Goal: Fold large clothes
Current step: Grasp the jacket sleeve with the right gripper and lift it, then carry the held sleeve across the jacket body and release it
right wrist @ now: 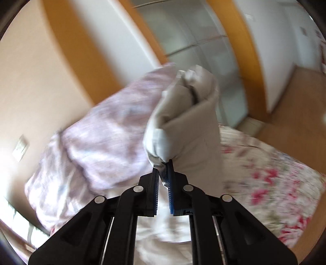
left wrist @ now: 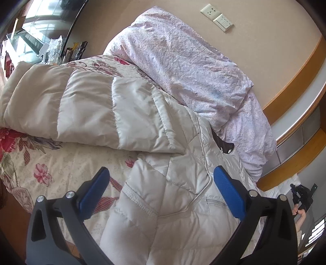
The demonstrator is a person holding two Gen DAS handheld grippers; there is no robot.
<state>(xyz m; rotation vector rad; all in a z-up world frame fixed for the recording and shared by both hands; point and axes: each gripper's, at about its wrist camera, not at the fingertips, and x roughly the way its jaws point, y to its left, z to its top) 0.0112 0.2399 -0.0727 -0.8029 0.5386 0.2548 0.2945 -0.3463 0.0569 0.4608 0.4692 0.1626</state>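
A large white and beige quilted jacket [left wrist: 163, 183] lies on the floral bedsheet [left wrist: 40, 173]. One beige sleeve [left wrist: 61, 104] is laid across to the left. My left gripper [left wrist: 161, 175] is open and empty, hovering just above the jacket's body, its blue pads either side of a seam. My right gripper [right wrist: 163, 165] is shut on the jacket's other beige sleeve [right wrist: 189, 122] and holds it lifted above the bed; this view is motion-blurred. The right gripper also shows at the far right edge of the left wrist view [left wrist: 301, 195].
A crumpled pink-white duvet [left wrist: 193, 67] is heaped along the wall side of the bed. A wall socket and switch [left wrist: 216, 16] sit above it. A wooden-trimmed wardrobe [right wrist: 203, 51] stands beyond. A cluttered shelf [left wrist: 53, 49] lies far left.
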